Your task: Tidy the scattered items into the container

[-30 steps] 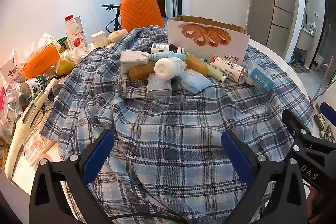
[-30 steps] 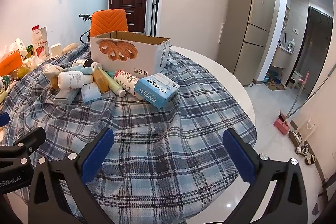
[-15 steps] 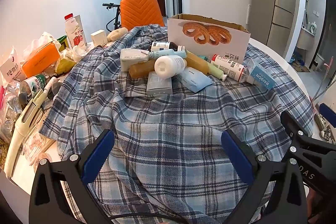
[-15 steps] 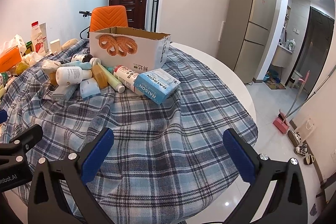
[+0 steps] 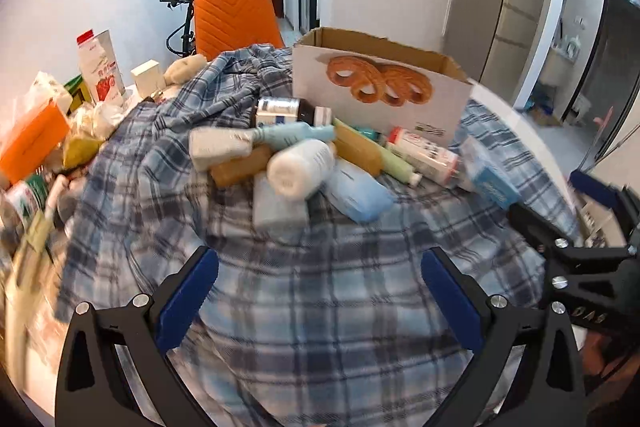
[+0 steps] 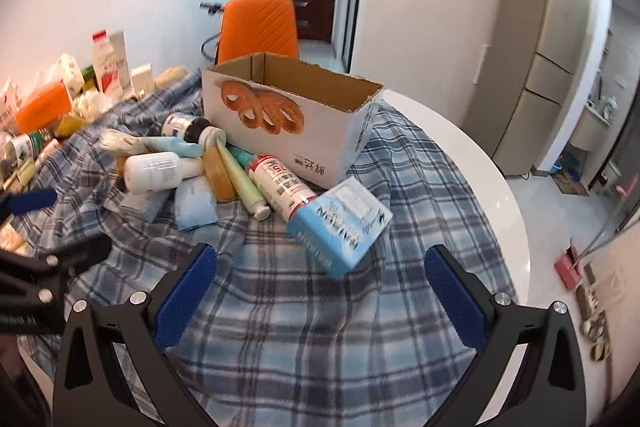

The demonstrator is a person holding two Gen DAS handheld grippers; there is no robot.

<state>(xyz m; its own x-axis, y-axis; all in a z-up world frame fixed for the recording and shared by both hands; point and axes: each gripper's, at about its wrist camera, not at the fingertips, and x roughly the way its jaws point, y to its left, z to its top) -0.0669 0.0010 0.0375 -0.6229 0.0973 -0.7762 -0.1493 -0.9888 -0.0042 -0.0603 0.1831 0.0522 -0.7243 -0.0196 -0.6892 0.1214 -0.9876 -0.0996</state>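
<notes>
An open cardboard box printed with pretzels stands on a blue plaid cloth; it also shows in the right wrist view. A heap of toiletries lies in front of it: a white bottle, a light blue carton, a red-and-white tube, a green tube, a pale blue pouch. My left gripper is open and empty, short of the heap. My right gripper is open and empty, just short of the blue carton.
Clutter lines the table's left side: an orange box, a milk carton, small packets. An orange chair stands behind the table. The white table edge curves at the right, with floor and a fridge beyond.
Both grippers have moved forward toward the heap and the box, which now look larger and closer. Both stay open and empty.
</notes>
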